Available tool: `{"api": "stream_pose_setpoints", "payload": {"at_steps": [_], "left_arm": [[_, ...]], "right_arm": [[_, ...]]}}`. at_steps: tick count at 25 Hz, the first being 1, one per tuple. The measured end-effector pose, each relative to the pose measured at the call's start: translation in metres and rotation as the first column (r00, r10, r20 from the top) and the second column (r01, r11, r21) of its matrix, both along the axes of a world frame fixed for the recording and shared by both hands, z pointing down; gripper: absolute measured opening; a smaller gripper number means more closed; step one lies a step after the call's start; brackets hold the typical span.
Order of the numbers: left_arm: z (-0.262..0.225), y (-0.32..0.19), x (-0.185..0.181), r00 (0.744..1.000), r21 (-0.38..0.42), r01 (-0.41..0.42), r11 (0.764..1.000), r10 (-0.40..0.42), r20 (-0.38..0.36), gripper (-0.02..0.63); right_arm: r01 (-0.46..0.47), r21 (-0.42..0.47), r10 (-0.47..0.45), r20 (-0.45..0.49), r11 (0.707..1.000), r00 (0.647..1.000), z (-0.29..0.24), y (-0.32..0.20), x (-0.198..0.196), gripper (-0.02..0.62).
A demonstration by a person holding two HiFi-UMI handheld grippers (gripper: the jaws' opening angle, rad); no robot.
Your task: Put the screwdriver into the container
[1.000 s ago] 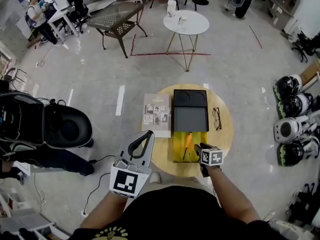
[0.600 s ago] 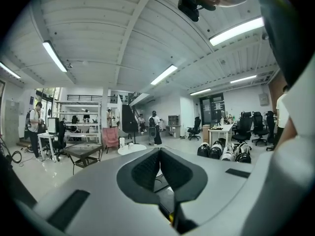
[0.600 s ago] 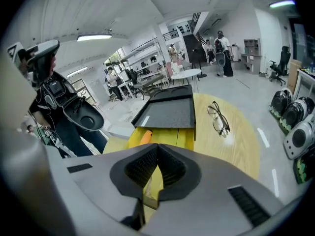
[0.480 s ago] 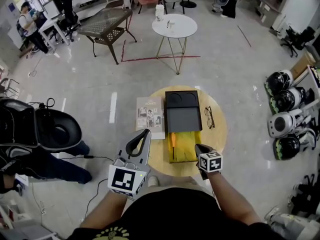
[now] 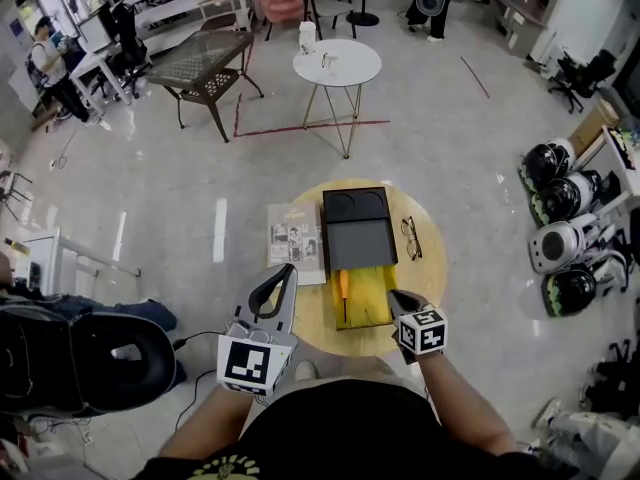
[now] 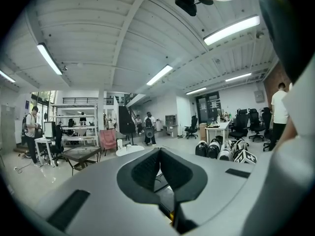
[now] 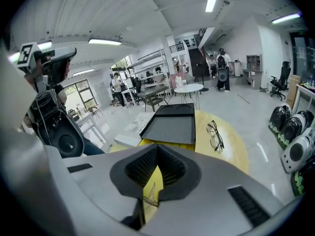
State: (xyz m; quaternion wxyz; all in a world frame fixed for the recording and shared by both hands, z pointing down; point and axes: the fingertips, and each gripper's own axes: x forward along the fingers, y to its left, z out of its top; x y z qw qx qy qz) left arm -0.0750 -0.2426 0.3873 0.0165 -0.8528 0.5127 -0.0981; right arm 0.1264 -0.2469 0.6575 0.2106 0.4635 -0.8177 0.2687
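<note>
An orange-handled screwdriver (image 5: 341, 290) lies inside the yellow container (image 5: 373, 290) on the round wooden table (image 5: 432, 273). The container's black tray (image 5: 358, 240) sits behind it, slid back. My right gripper (image 5: 393, 296) hovers at the container's near right corner, shut with nothing between its jaws. In the right gripper view its tips (image 7: 157, 149) meet above the yellow container (image 7: 150, 181), with the black tray (image 7: 172, 126) beyond. My left gripper (image 5: 288, 270) hangs over the table's left edge, shut and empty (image 6: 158, 151).
A magazine (image 5: 293, 240) lies left of the container and a pair of glasses (image 5: 411, 238) to its right. A black bag (image 5: 90, 358) sits on the floor at the left. Helmets (image 5: 560, 253) line the right side, and a white round table (image 5: 335, 63) stands farther off.
My right gripper has lifted and drawn back a little from the container. The screwdriver stays in the yellow container. The left gripper has hardly moved.
</note>
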Motion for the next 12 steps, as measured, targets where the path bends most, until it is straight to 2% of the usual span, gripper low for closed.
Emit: {"api": "stream_pose_setpoints", "payload": {"at_steps": [12], "left_arm": [[-0.004, 0.005, 0.001, 0.999, 0.006, -0.026, 1.000, 0.026, -0.027, 0.016]], "right_arm": [[0.008, 0.170, -0.016, 0.042, 0.985, 0.999, -0.089, 0.009, -0.011, 0.014]]}}
